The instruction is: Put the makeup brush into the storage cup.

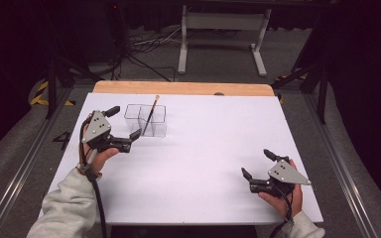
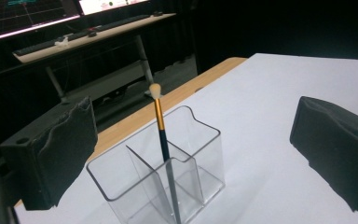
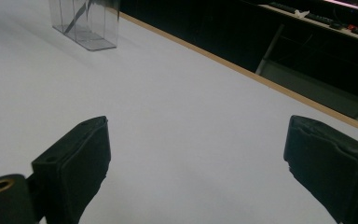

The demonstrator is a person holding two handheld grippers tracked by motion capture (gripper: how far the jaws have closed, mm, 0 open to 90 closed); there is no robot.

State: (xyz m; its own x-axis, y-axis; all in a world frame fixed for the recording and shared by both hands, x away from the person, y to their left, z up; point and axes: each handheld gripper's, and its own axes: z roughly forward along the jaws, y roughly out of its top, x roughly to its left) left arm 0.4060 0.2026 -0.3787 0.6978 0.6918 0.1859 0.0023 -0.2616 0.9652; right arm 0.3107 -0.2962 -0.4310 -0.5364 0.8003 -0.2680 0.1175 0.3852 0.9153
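A clear plastic holder [image 1: 146, 120] with two compartments stands on the white table at the back left. A brush [image 1: 152, 111] with a black handle, gold band and pale tip leans in it, tip up, close to the divider. My left gripper [image 1: 125, 122] is just left of the holder, open, and nothing is between its jaws. In the left gripper view the holder [image 2: 205, 154] and brush [image 2: 161, 126] stand a short way beyond the wide-apart jaws. My right gripper [image 1: 256, 163] rests open near the front right, over bare table. In the right gripper view the holder [image 3: 86, 23] is far off.
The white table top [image 1: 203, 148] has a wooden strip [image 1: 183, 88] along its far edge. Beyond it stand a white desk frame [image 1: 223, 34] and floor cables [image 1: 144, 47]. A desk with a keyboard [image 2: 84, 32] and lit screens is behind.
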